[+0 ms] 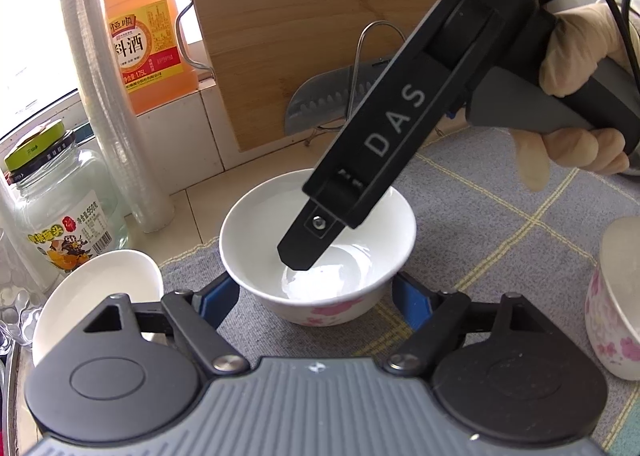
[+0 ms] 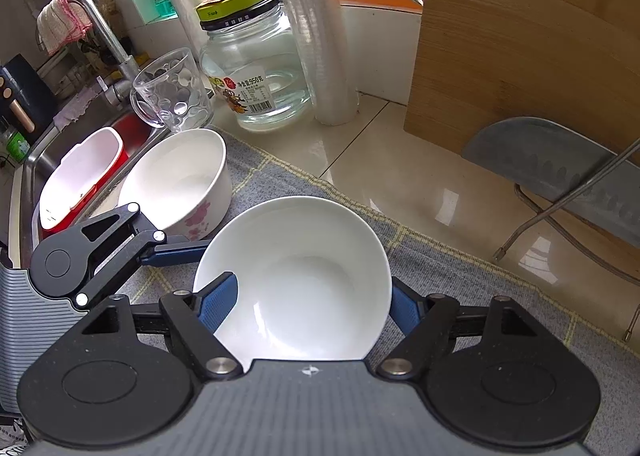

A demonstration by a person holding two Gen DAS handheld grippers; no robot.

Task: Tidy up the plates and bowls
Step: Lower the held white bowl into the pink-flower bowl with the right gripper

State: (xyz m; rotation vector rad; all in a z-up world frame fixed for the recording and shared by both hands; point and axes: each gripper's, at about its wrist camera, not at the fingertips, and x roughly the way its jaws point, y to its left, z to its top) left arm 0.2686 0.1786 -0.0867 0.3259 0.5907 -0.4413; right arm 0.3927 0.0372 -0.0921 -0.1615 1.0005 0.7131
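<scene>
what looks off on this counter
The floral bowl at the mat's edge beside the sink is tipped, mouth facing sideways rather than up; the white bowl mid-mat sits upright.

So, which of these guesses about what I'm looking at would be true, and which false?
1. The left gripper has a bowl with pink flowers between its jaws. True.
2. One jaw of the right gripper reaches inside that bowl. True.
3. The glass jar has a red lid. False: the lid is yellow-green.
4. The knife lies in the sink. False: it rests on a wire stand in front of the wooden cutting board.
5. The bowl stands on bare tile. False: it stands on a grey checked cloth.
</scene>
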